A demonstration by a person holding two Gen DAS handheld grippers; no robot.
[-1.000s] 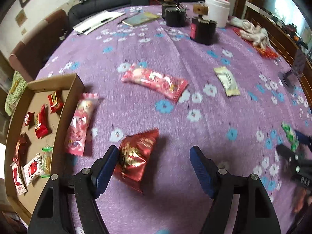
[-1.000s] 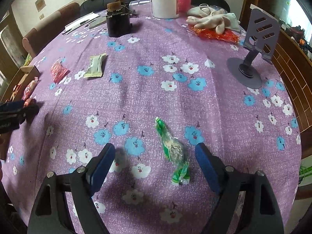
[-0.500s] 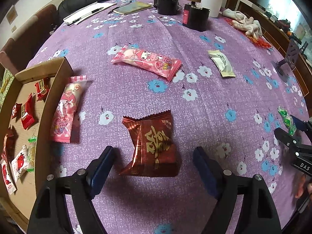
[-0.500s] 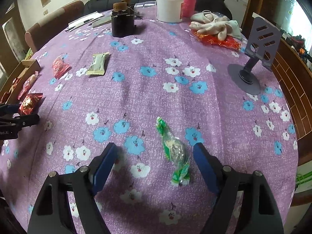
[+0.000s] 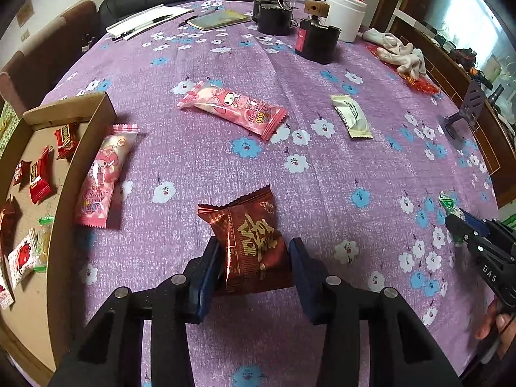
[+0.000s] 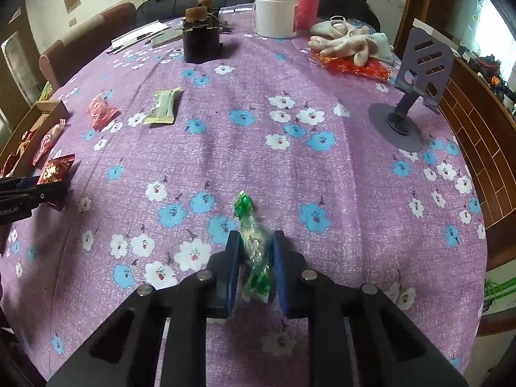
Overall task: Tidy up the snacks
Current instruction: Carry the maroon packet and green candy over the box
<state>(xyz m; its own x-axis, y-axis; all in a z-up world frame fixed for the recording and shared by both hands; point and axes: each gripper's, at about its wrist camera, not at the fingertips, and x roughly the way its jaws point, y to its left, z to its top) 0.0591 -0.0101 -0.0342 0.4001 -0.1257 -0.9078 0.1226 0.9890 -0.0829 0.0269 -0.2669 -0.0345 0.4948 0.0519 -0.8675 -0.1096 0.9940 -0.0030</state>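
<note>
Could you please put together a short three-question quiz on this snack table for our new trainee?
1. True or false: the right gripper is shut on the green candy.
2. What lies between the left gripper pads?
3. The pale wrapper lies: A in the cardboard tray; B on the tablecloth; C on the gloves.

Key: 1 true; 2 the dark red packet, jaws closing on it; 3 B.

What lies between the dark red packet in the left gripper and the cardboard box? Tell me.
The pink character packet lies against the cardboard box wall, partly across the path from the dark red packet. The left gripper is closing on that packet. Otherwise only bare tablecloth; lifting over the wall should probably clear it.
</note>
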